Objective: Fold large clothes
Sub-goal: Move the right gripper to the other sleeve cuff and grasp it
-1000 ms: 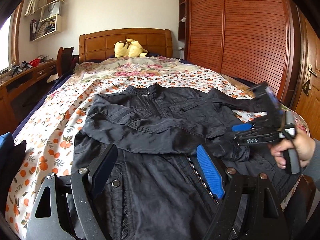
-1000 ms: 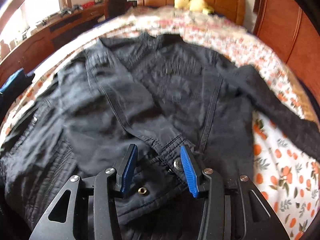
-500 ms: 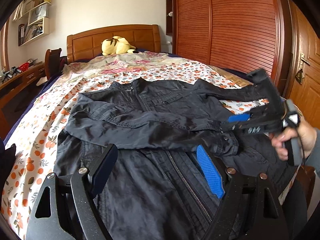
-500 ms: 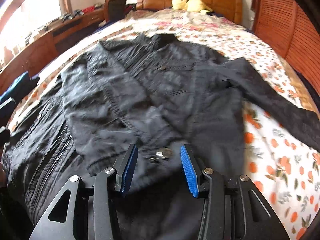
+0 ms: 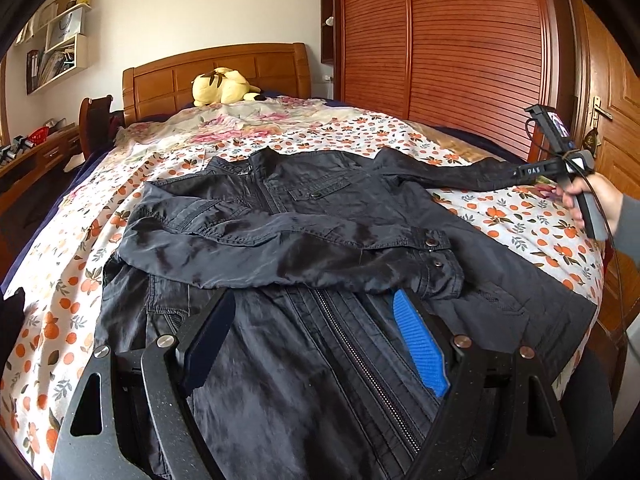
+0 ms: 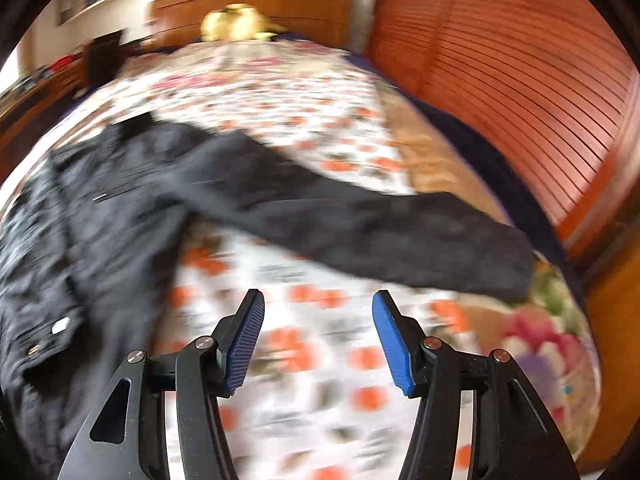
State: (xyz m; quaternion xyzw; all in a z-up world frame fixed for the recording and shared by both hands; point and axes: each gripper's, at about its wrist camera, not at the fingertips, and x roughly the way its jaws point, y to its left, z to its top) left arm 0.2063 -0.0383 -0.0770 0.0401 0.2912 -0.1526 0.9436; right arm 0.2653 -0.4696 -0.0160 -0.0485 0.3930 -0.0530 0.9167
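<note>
Sleeve-folding step: one sleeve (image 5: 280, 240) already lies across the chest of the black jacket (image 5: 320, 360), and I judge the next move to be bringing my right claw (image 6: 318, 336), jaws apart and holding nothing over the bed's right edge, onto the cuff of the outstretched sleeve (image 6: 400, 236) to carry it inward. My left claw (image 5: 312, 344) hovers released above the zipped hem at the foot of the bed (image 5: 520, 220). The jacket lies front up, collar toward the headboard, thin, creased and slightly glossy.
</note>
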